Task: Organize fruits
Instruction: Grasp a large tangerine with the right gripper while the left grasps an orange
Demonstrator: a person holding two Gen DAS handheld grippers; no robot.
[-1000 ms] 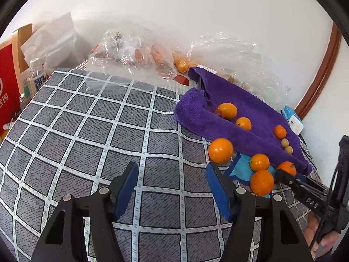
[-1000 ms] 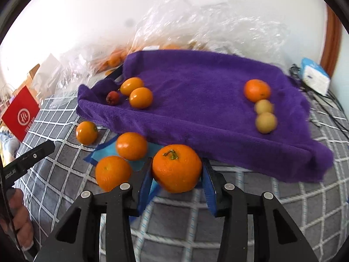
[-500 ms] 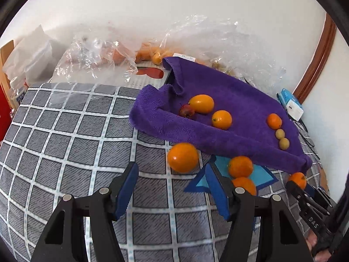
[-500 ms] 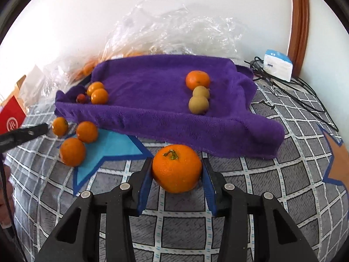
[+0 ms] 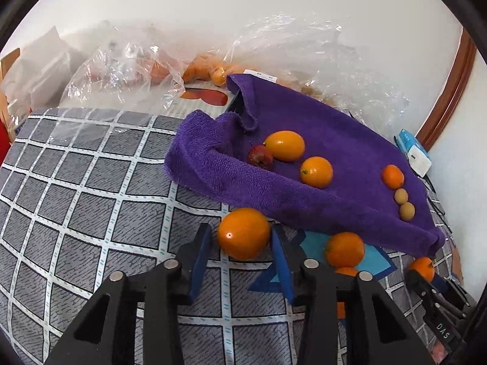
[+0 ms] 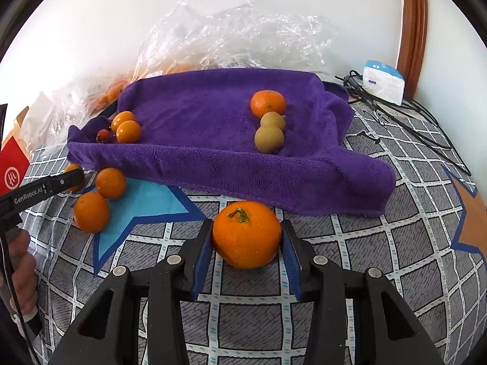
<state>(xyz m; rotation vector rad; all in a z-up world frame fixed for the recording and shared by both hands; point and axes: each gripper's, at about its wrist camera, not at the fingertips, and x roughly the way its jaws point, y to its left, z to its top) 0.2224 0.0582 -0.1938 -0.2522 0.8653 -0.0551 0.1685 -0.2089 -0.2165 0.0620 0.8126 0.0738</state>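
In the left wrist view my left gripper (image 5: 240,232) is closing its jaws around an orange (image 5: 243,234) on the checked tablecloth (image 5: 91,200), just before the purple towel (image 5: 334,158); the blue pads meet its sides. In the right wrist view my right gripper (image 6: 246,231) is shut on a stemmed orange (image 6: 246,234), low over the cloth in front of the purple towel (image 6: 213,115). On the towel lie two oranges (image 5: 316,172), a small red fruit (image 5: 260,155), a mandarin (image 6: 268,103) and two yellowish fruits (image 6: 269,138). Two loose oranges (image 6: 91,211) sit beside a blue star print.
Clear plastic bags (image 5: 121,70) holding more fruit lie along the white wall behind the towel. A white and blue box (image 6: 383,82) and black cables (image 6: 411,121) are at the right. A red package (image 6: 12,170) stands at the left edge. A hand (image 6: 21,276) holds the other gripper's handle.
My left gripper swung right to the orange at the towel's edge and its jaws narrowed around it. My right gripper carried its orange right, away from the loose oranges.
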